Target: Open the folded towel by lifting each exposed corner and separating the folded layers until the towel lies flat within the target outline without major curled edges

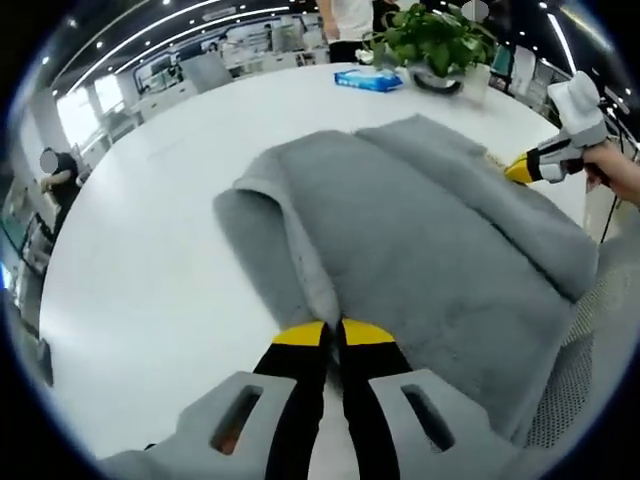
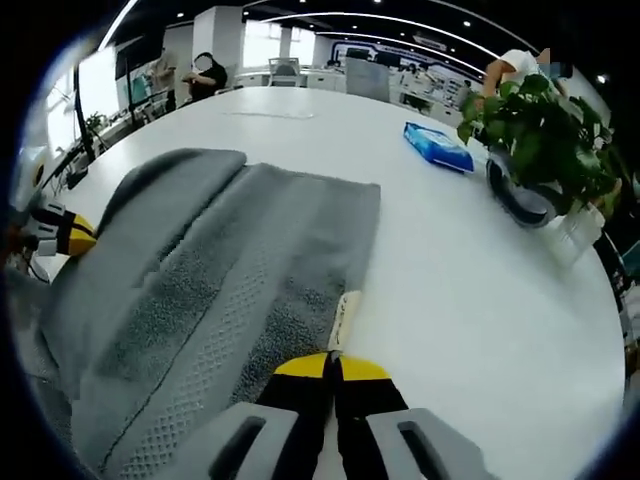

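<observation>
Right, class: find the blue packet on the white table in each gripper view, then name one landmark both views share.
Left gripper view: blue packet top centre, left of the potted plant.
Right gripper view: blue packet upper right, left of the potted plant.
Shared landmark: the grey towel.

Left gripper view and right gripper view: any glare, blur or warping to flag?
Left gripper view: strong fisheye bend on the round white table, soft glare, grey terry towel sharp. Right gripper view: potted green plant stretched near the rim, blue flat packet slightly soft.
</observation>
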The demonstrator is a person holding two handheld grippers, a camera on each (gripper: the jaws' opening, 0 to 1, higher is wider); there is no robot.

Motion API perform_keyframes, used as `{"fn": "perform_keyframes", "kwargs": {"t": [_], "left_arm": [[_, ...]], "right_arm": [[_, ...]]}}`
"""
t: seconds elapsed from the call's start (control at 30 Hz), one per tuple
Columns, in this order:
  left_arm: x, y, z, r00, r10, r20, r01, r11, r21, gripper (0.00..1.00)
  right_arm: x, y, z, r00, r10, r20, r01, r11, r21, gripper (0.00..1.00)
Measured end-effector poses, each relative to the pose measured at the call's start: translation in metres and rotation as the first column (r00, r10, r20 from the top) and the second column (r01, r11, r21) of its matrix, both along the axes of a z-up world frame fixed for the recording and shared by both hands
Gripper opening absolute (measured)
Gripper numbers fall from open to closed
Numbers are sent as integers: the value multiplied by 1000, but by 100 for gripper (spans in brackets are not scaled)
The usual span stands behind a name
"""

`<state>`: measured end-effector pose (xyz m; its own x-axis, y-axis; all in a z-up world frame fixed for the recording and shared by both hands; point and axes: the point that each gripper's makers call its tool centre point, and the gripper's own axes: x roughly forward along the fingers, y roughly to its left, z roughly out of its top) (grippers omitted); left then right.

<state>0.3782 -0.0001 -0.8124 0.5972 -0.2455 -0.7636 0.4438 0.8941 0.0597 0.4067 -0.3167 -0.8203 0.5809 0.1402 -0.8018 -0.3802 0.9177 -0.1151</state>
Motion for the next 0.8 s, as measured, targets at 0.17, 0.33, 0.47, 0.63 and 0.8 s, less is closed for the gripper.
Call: {"fn": "perform_keyframes", "kwargs": {"t": [0.17,0.33,0.47,0.63,0.8], "left_arm": [[3,13,0,999,-50,7,50,996,72,4],[5,15,0,998,-57,-9,58,997,59,4],[7,17,0,996,-86,-6,86,993,78,4],[9,26,1,995,-97,-15,98,991,90,4],[8,31,1,996,-84,-23,85,993,78,4]], "right_arm": [[-1,-6,0,1000,28,-5,-28,999,-47,0],[-2,-5,0,999,38,-9,-38,998,-58,0],[-1,-6,0,999,35,-11,-35,998,-49,0],[-2,-7,0,1000,21,-16,-22,999,-31,0],[-2,-7,0,1000,21,-19,-22,999,-32,0]]}}
